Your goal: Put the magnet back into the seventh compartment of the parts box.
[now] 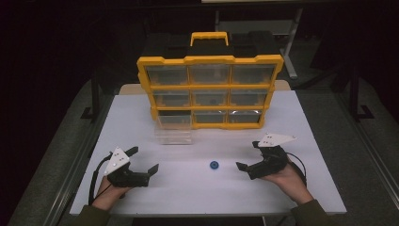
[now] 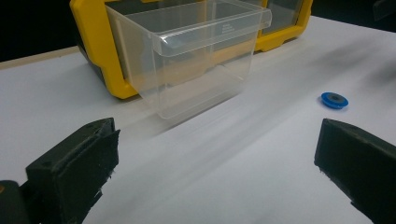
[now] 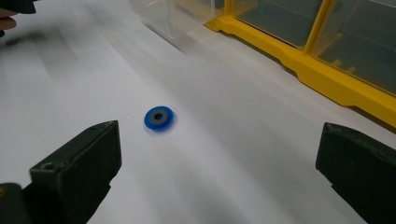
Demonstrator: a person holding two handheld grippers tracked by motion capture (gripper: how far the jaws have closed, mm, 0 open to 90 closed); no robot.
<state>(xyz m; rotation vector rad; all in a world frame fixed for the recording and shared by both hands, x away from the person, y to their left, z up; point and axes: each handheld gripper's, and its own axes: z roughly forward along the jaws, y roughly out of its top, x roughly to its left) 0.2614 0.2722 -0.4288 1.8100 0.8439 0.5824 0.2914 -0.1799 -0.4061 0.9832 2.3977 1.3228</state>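
**K:** Grippers status?

**M:** Left gripper (image 1: pixel 144 160) jaws spread wide, nothing between them, resting on the white table (image 1: pixel 188 193). Right gripper (image 1: pixel 249 155) same: released, holding nothing.

**K:** Part location?

**M:** Blue disc (image 1: pixel 214 165) lies flat on the table between the 2 grippers, apart from both, nearer the right one. Round, thin, glossy blue with a dark centre ring (image 3: pixel 159 117).

**K:** Drawer?

**M:** Clear plastic drawer (image 2: pixel 196 56) pulled out of the bottom-left slot of the yellow organizer (image 1: pixel 209 92). Smooth see-through walls, lip handle in front, looks empty. Organizer is a 3x3 grid, upright, yellow frame, black body behind. Jaw pads (image 2: pixel 74 163) matte black, rough-edged.
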